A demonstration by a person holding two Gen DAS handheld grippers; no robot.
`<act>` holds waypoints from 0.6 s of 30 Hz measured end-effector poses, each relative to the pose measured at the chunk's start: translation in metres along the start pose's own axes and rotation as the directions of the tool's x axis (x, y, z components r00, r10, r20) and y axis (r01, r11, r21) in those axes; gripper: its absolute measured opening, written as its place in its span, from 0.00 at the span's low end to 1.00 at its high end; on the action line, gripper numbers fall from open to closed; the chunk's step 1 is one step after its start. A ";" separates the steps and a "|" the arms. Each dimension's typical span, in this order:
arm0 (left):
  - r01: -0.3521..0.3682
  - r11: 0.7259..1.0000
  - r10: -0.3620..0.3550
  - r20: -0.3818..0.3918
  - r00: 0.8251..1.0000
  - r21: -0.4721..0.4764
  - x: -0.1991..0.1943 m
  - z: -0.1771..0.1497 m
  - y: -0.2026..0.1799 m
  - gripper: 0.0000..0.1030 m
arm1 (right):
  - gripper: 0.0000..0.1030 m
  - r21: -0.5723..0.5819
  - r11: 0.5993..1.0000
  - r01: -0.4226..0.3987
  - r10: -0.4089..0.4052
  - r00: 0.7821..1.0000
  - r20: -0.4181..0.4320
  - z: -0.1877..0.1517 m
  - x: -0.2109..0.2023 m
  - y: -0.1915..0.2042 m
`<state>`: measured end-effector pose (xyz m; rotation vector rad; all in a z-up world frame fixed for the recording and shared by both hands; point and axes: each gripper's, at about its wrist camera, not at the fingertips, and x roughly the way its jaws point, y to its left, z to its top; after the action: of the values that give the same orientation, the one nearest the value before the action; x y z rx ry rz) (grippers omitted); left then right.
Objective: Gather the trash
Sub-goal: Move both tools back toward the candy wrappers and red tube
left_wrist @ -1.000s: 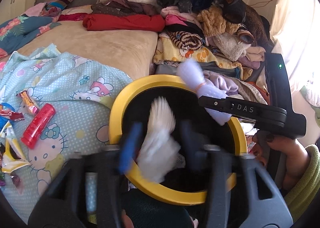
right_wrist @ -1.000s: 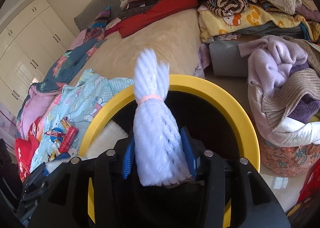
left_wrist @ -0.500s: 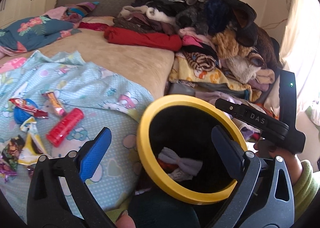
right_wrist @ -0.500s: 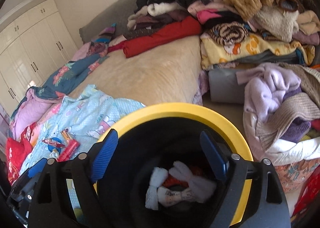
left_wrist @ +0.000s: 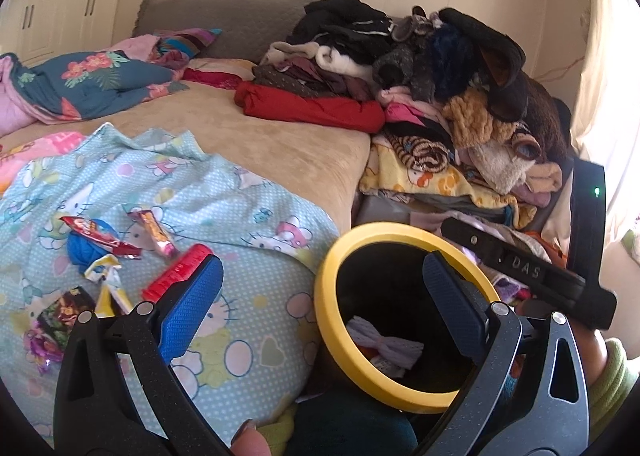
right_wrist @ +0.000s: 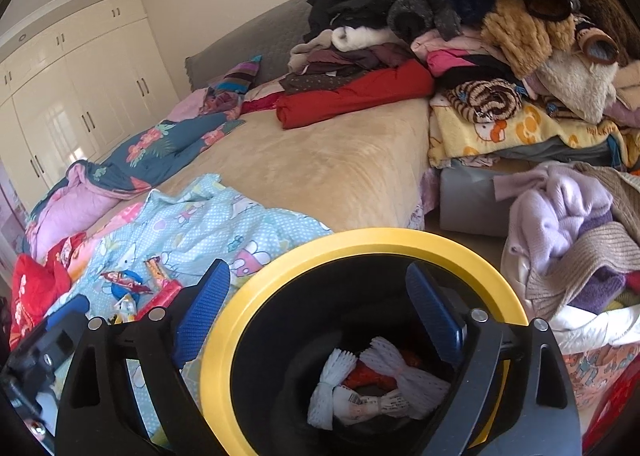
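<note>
1. White foam netting [right_wrist: 404,374] lies at the bottom of the yellow-rimmed bin [right_wrist: 360,242].
2. Right gripper [right_wrist: 320,320]: jaws just opened further, wide apart, empty, above the bin.
3. Left gripper [left_wrist: 320,304]: jaws wide apart, empty.
4. Snack wrappers [left_wrist: 120,244] lie on the blue quilt [left_wrist: 248,207].

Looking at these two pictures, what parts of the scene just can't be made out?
- Black bin with yellow rim: its bottom, right wrist view, is covered by white foam nets and hidden by the gripper frame.
- Red tube-shaped wrapper: near end, left wrist view, is behind a blue jaw pad.
- Small print on the paper label: too small.
</note>
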<state>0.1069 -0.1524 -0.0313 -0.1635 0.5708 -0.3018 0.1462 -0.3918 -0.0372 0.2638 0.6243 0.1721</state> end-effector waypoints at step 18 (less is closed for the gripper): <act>-0.085 0.992 0.092 0.075 0.993 -0.088 -0.023 0.013 0.050 0.89 | 0.86 -0.105 0.992 -0.070 0.072 0.997 0.016 -0.005 -0.005 0.058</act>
<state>0.1073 -0.0964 -0.0208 -0.2305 0.5112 -0.1841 0.1341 -0.3365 -0.0211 0.1866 0.5847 0.2695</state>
